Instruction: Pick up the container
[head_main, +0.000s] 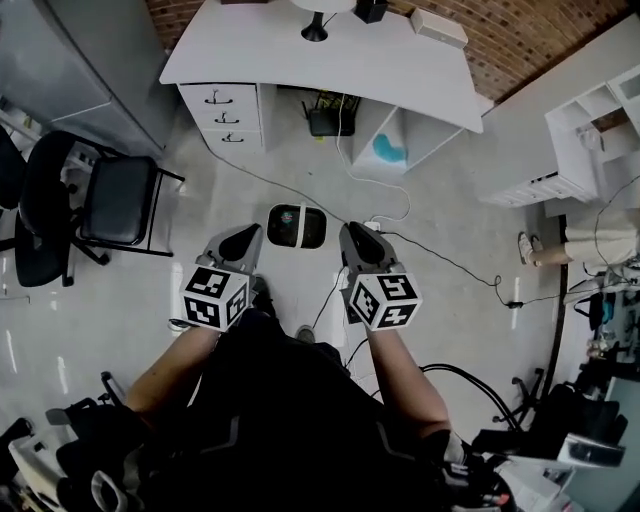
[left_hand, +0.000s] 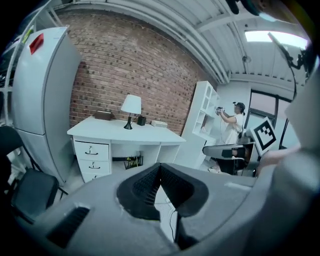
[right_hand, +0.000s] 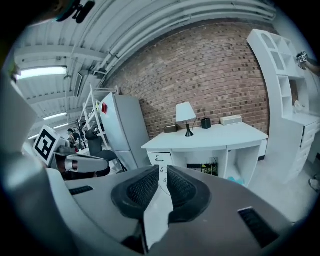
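Container (head_main: 297, 227), dark with a pale rim, lies on the floor (head_main: 450, 200) just ahead of both claws, in the gap between them and touching neither. Left claw (head_main: 243, 238) has its jaws together: the ribbed pads meet at their tips with nothing between them. Right claw (head_main: 358, 237) is closed too, its pads all but touching and empty. The two are held side by side above the floor, level with each other. Both gripper views look out across the room rather than down, so the container shows in the head view only.

Farther ahead of the claws stands a white surface (head_main: 300, 55) against a brick wall (left_hand: 125, 65). On it are a lamp (left_hand: 131, 107) with a white shade, a small dark cup (right_hand: 206, 123) beside the lamp, and a pale box (right_hand: 231, 120) further right. Drawers (head_main: 225, 115) fill the surface's left end. A white cable (head_main: 375, 185) runs over the floor from under the surface toward the right claw, and a black cable (head_main: 450, 262) trails off to that claw's right.

Left of the left claw stands a black chair (head_main: 115, 200), with a grey fridge (left_hand: 40, 100) beyond it. Far to the right of the right claw are a white shelf unit (left_hand: 202, 120) and a person (left_hand: 231, 125) standing by it.
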